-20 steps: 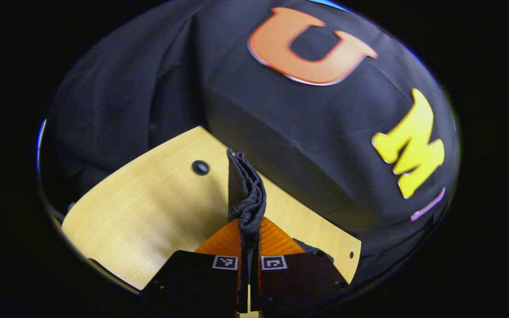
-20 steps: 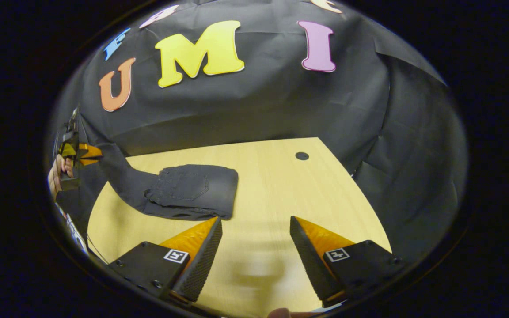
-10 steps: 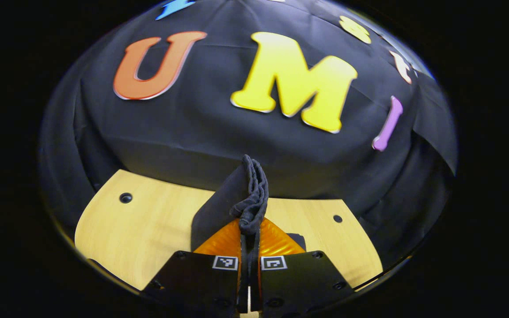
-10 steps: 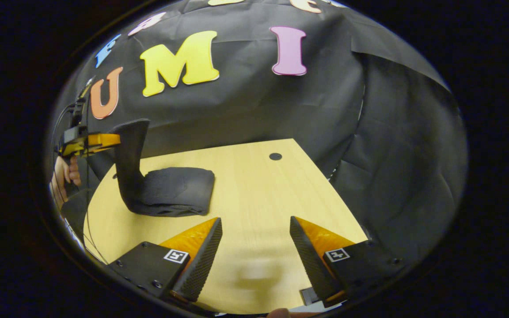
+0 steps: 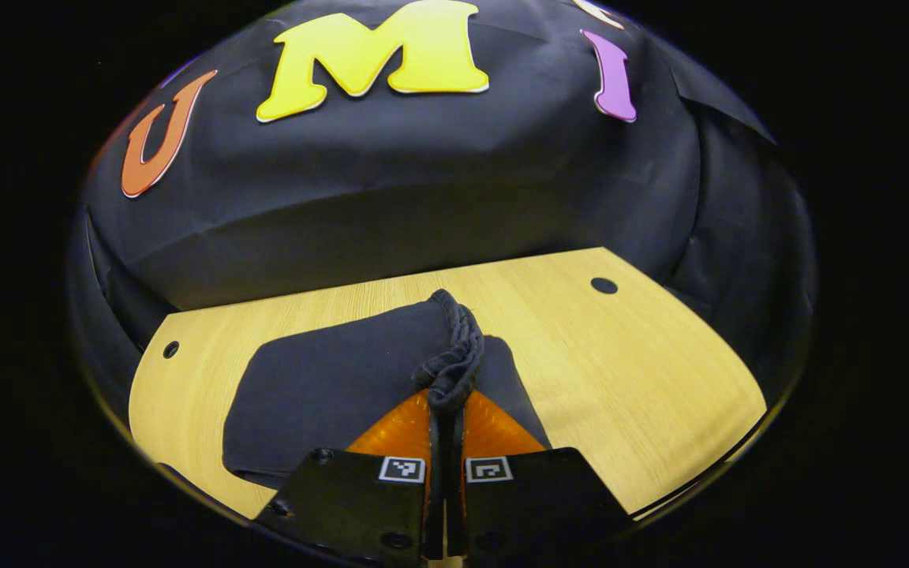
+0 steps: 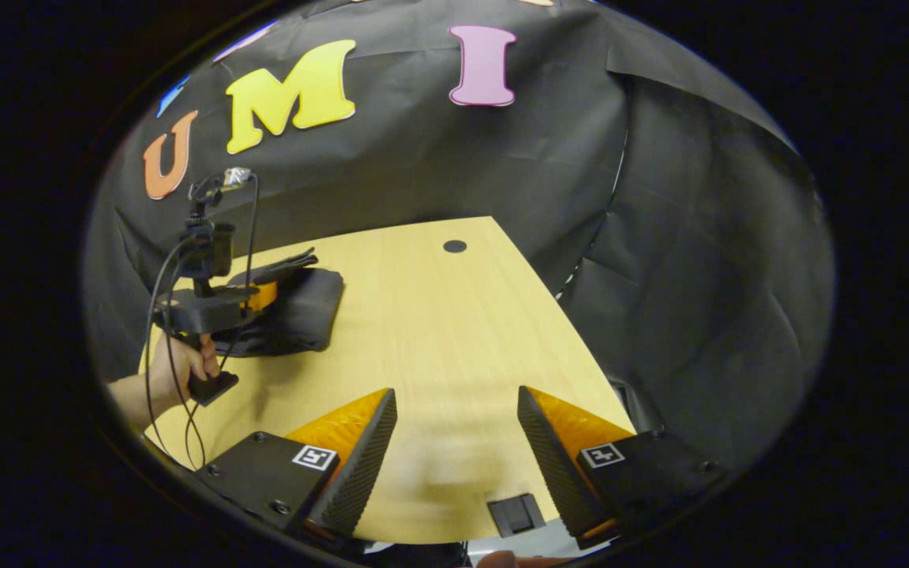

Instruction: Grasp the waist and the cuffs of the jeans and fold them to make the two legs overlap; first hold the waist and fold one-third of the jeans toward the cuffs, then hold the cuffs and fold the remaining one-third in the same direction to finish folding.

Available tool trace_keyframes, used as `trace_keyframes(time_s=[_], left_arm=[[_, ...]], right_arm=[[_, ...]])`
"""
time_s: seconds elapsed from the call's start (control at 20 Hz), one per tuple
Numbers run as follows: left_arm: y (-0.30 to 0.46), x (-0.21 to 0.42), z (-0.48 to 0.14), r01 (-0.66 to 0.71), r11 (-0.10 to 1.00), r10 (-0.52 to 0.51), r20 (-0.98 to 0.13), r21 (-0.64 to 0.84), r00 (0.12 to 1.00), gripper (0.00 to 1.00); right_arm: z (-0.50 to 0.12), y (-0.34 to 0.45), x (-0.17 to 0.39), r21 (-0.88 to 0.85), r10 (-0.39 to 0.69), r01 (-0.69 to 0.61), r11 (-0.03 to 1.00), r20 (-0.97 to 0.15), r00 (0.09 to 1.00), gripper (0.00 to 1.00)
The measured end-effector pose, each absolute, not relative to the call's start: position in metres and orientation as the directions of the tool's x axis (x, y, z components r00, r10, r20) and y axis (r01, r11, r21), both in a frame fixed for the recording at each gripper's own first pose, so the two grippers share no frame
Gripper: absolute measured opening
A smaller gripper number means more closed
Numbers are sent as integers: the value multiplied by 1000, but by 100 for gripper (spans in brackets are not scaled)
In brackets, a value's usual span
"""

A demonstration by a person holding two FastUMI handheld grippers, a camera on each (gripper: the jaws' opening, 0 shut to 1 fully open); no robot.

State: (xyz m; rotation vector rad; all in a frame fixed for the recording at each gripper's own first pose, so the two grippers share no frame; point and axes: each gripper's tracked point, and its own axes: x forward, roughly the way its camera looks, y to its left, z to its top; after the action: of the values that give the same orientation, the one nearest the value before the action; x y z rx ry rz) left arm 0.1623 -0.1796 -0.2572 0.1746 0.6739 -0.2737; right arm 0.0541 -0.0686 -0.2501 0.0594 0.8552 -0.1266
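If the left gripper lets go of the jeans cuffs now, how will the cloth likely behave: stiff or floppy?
Probably floppy: the cuffs bunch into soft wrinkles between the left gripper fingers. They should drop flat onto the folded jeans lying just beneath. Rolling or sliding seems unlikely, since the stack rests flat on the wooden table.

We count one pair of jeans [image 5: 328,386] on one table [image 5: 628,379]. We see two hand-held grippers: the left hand-held gripper [image 5: 447,410] and the right hand-held gripper [image 6: 454,430]. The table has two dark round holes.
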Motion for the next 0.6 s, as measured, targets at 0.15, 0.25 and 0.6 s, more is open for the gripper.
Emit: trace_keyframes(time_s=[0.15, 0.25, 0.6], left_arm=[[-183, 160, -267, 298, 937, -121, -629, 184, 768, 0], [-185, 158, -269, 298, 923, -86, -625, 243, 776, 11], [-191, 145, -262, 269, 940, -75, -644, 210, 761, 94]], right_arm=[[-257, -71, 61, 11, -72, 125, 992, -765, 640, 96], [-261, -66, 69, 32, -42, 104, 994, -768, 639, 96], [-274, -46, 97, 93, 65, 10, 996, -765, 641, 96]])
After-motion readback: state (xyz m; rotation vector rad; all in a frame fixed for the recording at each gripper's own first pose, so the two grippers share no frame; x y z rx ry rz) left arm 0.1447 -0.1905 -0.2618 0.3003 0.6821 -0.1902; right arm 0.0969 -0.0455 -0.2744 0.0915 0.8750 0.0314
